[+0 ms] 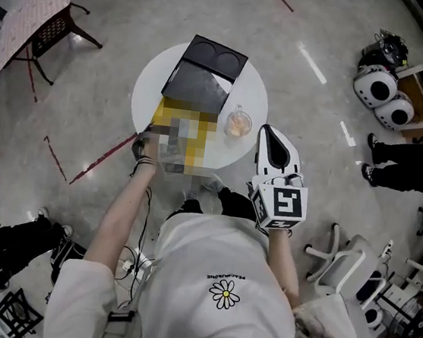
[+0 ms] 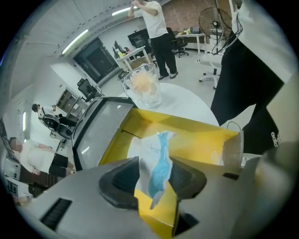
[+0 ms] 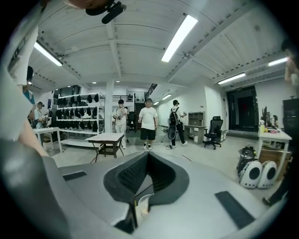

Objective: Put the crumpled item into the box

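Note:
The crumpled item [image 2: 156,163], white paper with a blue streak, hangs between the two dark pads of my left gripper [image 2: 154,179]. The pads stand a little apart and do not press on it, so the gripper is open. Right below lies the open yellow box [image 2: 201,135], with its black lid [image 2: 100,126] folded back. In the head view the box [image 1: 169,109] sits on the round white table [image 1: 255,93]; a mosaic patch hides the left gripper there. My right gripper [image 1: 274,138] is shut and empty, held above the table's right edge and pointing out into the room [image 3: 147,156].
A clear glass cup [image 1: 238,123] with something orange in it stands on the table just right of the box. Around the table are a folding table [image 1: 36,9], white pod-shaped cases [image 1: 385,98], an office chair [image 1: 350,258] and people standing [image 3: 148,122].

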`<state>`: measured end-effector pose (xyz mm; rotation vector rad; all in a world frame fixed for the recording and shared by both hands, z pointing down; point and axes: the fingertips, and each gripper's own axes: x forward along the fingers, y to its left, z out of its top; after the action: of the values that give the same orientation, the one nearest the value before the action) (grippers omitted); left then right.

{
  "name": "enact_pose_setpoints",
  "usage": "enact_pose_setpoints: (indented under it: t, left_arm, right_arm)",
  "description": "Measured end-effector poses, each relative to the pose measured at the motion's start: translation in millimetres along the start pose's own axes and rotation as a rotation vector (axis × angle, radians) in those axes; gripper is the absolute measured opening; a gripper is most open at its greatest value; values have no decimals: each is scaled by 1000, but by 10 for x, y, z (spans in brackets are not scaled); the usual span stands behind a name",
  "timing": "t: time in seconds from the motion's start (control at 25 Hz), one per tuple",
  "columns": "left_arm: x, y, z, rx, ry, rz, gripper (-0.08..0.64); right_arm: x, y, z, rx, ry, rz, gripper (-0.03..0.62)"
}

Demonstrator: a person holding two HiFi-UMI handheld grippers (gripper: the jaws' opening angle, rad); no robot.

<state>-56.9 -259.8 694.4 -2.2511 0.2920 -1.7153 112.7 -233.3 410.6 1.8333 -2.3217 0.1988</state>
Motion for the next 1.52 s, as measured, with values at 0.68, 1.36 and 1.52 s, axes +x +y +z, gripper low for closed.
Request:
enact_pose_setpoints:
  t: [0.68,1.36,1.52]
  left_arm:
    - [-707,514,457,-379,-262,-5,328]
    - [-3255,1575,714,-858,-909,760,2]
    - [-3249,1382,579,-934,-909,819,2]
  right_arm:
    - [50,172,64,-11,-25,74,3]
    - [322,417,430,-75,-128,170,3]
    - [355,483,453,-92,-134,191,3]
